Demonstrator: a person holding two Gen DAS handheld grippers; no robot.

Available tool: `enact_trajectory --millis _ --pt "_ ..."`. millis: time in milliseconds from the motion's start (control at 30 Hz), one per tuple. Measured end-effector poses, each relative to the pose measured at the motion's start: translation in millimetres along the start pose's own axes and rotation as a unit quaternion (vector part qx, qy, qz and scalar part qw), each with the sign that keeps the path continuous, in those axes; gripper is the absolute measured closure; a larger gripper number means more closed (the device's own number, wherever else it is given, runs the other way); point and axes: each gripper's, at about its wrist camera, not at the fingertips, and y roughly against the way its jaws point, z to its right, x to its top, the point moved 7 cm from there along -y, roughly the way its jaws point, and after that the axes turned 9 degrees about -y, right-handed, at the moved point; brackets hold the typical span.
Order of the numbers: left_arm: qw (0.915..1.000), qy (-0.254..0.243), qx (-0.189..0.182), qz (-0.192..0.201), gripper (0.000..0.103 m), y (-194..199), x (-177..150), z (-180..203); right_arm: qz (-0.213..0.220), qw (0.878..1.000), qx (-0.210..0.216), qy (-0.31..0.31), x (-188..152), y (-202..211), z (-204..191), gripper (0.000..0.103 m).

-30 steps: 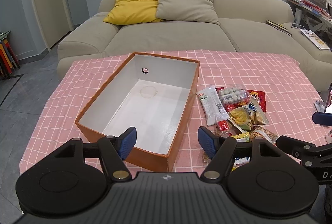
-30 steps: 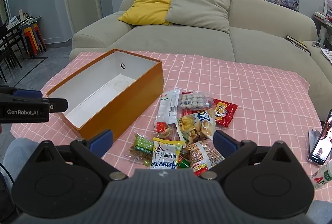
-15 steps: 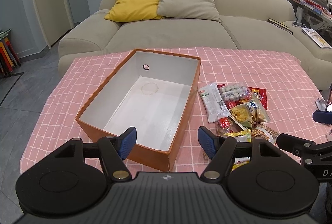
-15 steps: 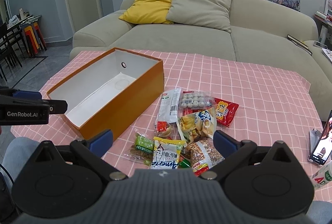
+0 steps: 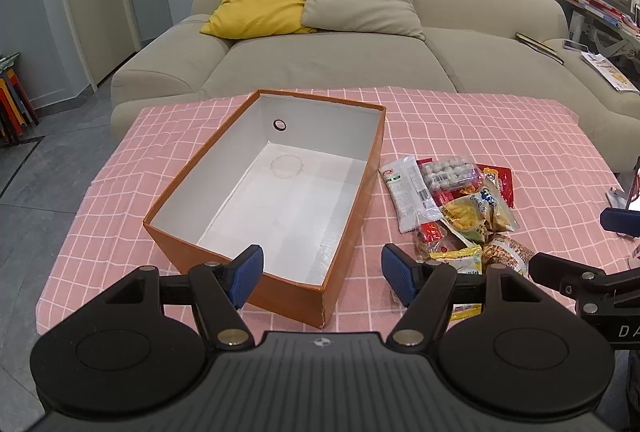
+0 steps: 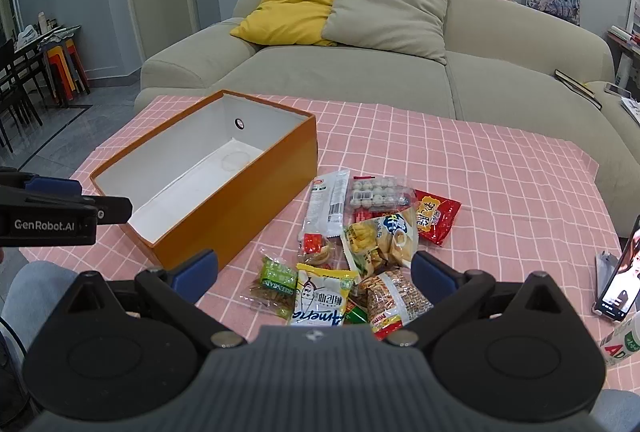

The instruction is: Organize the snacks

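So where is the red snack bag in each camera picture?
Left wrist view: the red snack bag lies right of centre, at the far right edge of the snack pile, partly hidden.
Right wrist view: it lies right of centre, again on the pile's right edge.
Shared landmark: the orange box, left of the pile in both.

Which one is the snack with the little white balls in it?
Look at the orange box on the pink checked tablecloth; the snack pile lies just to its right. At the pile's far edge sits a clear packet of small white balls, the only see-through packet showing round balls, between a long white packet and a red packet.
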Motion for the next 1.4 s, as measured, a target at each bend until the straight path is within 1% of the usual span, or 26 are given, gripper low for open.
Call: enact_trajectory --millis 800,1233,1400 --pt "1.0000 0.000 0.000 -0.003 0.023 -0.2 -2.2 1.2 -0.004 1.000 -0.001 0.005 0.2 -0.3 -3.3 0.004" --pt "1.0000 0.000 -0.001 -0.005 0.023 -1.0 -5.5 2.8 -0.001 1.000 0.007 0.001 1.5 1.7 -4.8 0.004" --pt "0.9999 -0.008 -0.007 -0.008 0.023 -0.7 -5.3 6.7 -0.006 1.000 0.014 -0.012 0.2 0.2 -3.2 0.004"
